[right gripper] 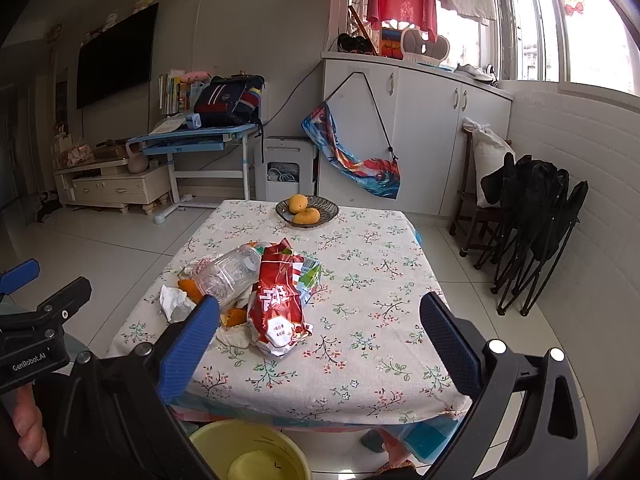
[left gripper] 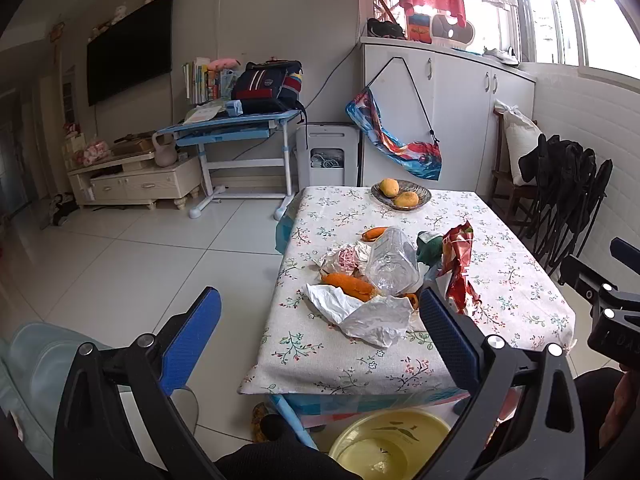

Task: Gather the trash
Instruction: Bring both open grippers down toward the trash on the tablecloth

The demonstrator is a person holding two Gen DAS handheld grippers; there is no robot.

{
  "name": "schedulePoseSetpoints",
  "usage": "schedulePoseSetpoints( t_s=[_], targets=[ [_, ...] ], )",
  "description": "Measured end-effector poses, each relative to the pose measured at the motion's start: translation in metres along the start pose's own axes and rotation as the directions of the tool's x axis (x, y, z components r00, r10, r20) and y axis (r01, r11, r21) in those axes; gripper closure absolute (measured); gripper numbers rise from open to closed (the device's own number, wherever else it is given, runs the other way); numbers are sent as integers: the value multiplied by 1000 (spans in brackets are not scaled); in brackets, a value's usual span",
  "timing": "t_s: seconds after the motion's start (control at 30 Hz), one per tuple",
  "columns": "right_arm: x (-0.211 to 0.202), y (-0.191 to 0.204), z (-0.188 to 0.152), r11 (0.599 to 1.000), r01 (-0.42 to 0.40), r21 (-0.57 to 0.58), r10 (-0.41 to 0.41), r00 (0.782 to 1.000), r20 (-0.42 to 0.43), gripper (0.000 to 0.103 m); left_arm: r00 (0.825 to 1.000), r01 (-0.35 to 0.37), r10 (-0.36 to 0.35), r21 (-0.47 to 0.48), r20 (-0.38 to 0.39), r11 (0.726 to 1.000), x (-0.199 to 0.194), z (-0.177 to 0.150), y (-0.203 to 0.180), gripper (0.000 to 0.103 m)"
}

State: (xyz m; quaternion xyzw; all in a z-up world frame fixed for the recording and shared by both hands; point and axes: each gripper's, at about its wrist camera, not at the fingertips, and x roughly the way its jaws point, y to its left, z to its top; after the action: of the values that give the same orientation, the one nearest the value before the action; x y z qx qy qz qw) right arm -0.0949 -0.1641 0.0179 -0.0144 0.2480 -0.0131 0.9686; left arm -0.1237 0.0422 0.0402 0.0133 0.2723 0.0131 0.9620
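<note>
A heap of trash lies on the floral-clothed table [left gripper: 500, 280] [right gripper: 380, 280]: a crushed clear plastic bottle [left gripper: 390, 264] [right gripper: 228, 272], a red snack bag [left gripper: 458, 268] [right gripper: 278, 308], white crumpled paper [left gripper: 368, 314] [right gripper: 174, 302], orange peels [left gripper: 348, 284] [right gripper: 234, 316] and a green carton [left gripper: 430, 244] [right gripper: 310, 276]. My left gripper [left gripper: 320, 312] is open and empty, held before the table's near left edge. My right gripper [right gripper: 320, 312] is open and empty, over the table's near edge, right of the heap.
A yellow basin [left gripper: 388, 440] [right gripper: 250, 452] stands on the floor under the table's near edge. A bowl with two mangoes [left gripper: 400, 196] [right gripper: 306, 210] sits at the table's far side. Folded black chairs [right gripper: 536, 216] lean on the right wall. White tiled floor lies to the left.
</note>
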Motion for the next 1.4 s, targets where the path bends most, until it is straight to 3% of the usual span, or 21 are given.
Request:
schedulePoseSetpoints(
  t_s=[1.4],
  targets=[
    [-1, 1, 0, 1000, 3, -3, -3, 1000, 1, 7, 1000, -8, 8, 17, 4, 1000, 2, 0, -4, 7]
  ],
)
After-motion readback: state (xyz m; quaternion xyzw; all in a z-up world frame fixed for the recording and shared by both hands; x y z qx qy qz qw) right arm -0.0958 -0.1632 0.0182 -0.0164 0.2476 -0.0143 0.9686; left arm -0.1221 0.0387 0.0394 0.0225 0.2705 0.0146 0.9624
